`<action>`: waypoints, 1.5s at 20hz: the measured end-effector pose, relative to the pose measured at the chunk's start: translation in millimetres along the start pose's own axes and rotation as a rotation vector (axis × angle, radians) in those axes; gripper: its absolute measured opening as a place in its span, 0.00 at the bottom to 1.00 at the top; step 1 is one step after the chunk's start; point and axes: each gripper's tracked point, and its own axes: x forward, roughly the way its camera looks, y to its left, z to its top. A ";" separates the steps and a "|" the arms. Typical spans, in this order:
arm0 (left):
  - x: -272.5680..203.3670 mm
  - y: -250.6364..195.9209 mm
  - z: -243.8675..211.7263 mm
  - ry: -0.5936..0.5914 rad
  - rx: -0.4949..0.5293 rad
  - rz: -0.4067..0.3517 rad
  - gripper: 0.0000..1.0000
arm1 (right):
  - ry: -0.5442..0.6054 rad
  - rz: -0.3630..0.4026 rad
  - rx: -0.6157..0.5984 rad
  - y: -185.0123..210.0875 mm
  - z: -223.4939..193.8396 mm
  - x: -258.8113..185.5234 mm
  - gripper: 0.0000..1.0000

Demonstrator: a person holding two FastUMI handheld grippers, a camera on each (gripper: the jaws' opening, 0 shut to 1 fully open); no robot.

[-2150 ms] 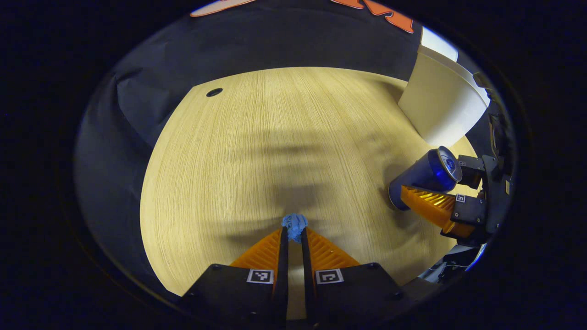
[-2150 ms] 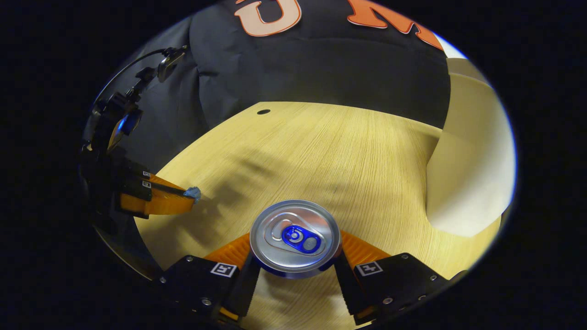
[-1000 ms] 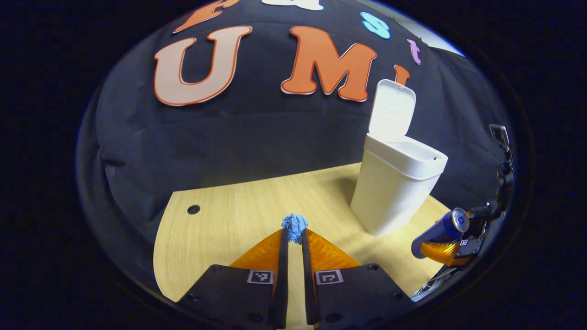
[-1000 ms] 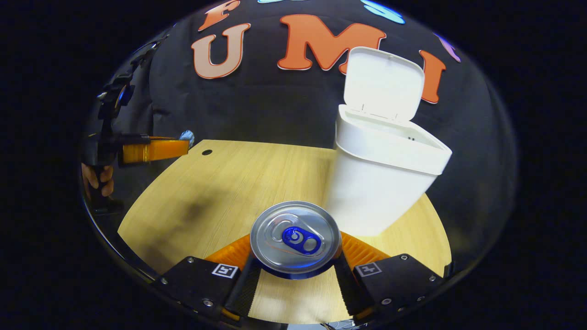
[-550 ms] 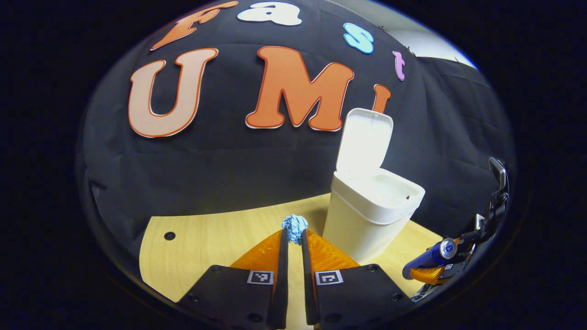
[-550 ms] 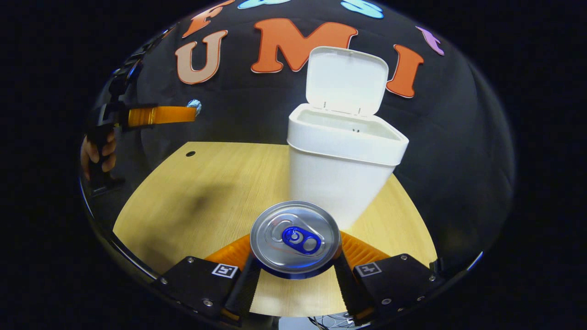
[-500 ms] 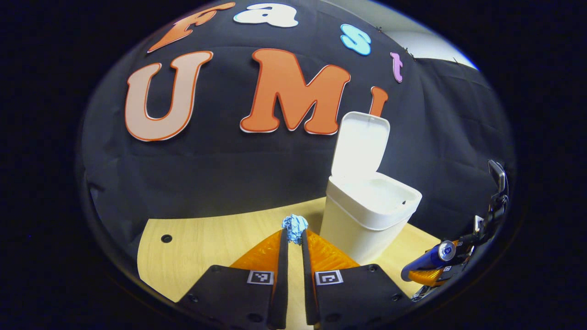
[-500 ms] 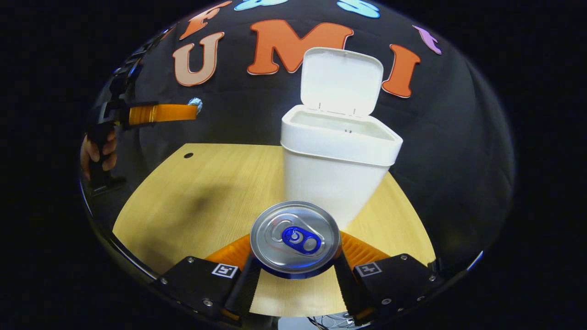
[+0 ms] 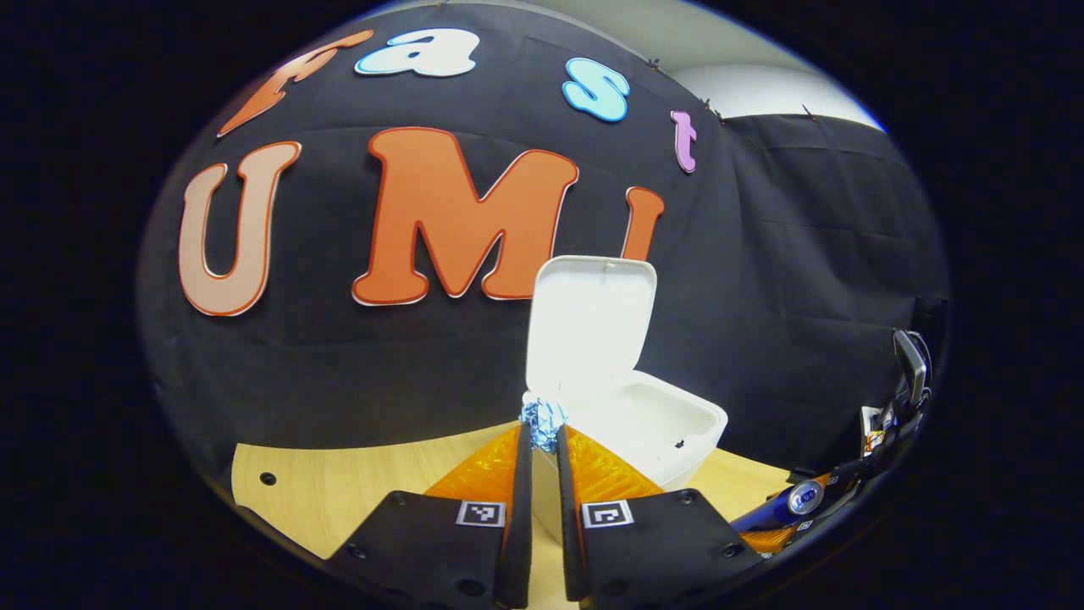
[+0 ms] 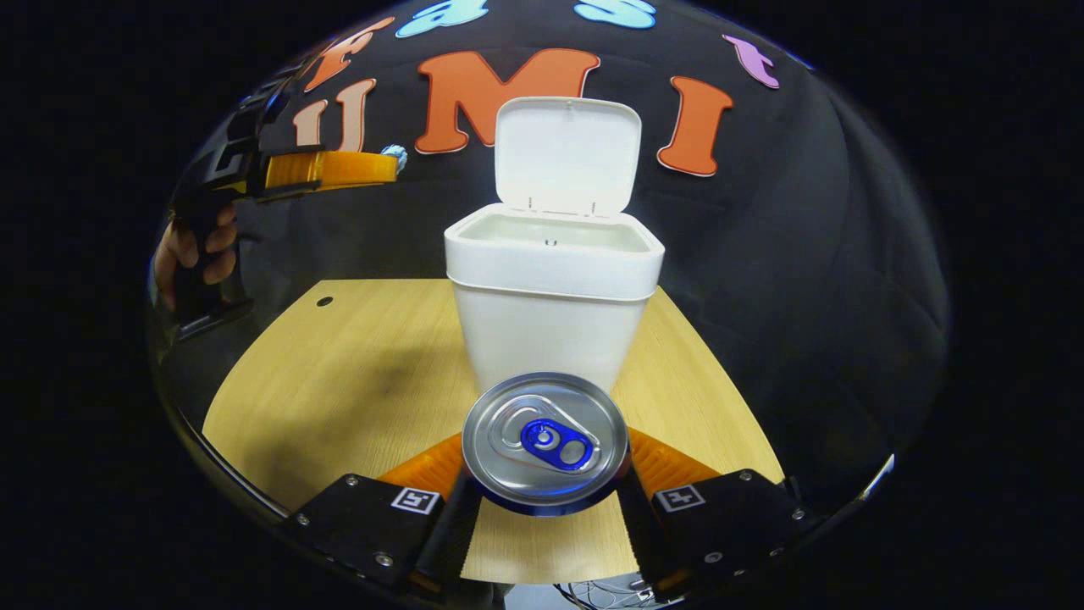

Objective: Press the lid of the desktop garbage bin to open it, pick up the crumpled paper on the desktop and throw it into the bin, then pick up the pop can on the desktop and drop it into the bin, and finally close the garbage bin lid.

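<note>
No legible labels; left gripper (image 9: 542,430) clamps crumpled paper (image 9: 542,415), now nearer the open bin (image 9: 669,424); right gripper (image 10: 544,491) stays clamped on can (image 10: 544,440).

In the right gripper view, the garbage bin (image 10: 552,288) stands on the desktop (image 10: 356,373) at 12 o'clock, lid (image 10: 566,152) upright behind its opening. The pop can (image 10: 544,443) sits just before it; the crumpled paper (image 10: 395,156) hangs at 10 o'clock.

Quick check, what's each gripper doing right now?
Left gripper: closed on the crumpled paper, raised beside the open bin.
Right gripper: closed on the pop can.
</note>
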 end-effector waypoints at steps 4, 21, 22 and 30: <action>5.3 -17.0 -4.9 0.021 -0.008 -0.056 0.19 | -0.010 -0.017 0.034 -25.0 -0.6 -2.4 0.78; -4.0 -27.1 -32.4 0.176 0.023 -0.099 0.34 | -0.094 -0.063 0.046 -85.0 46.8 -2.5 0.77; -2.4 -29.0 -30.8 0.168 0.019 -0.107 0.41 | -0.104 -0.061 0.036 -85.8 53.7 -3.1 0.77; -11.2 -16.9 -31.9 0.157 0.020 -0.052 0.84 | -0.183 -0.035 -0.025 -82.7 111.3 -1.6 0.77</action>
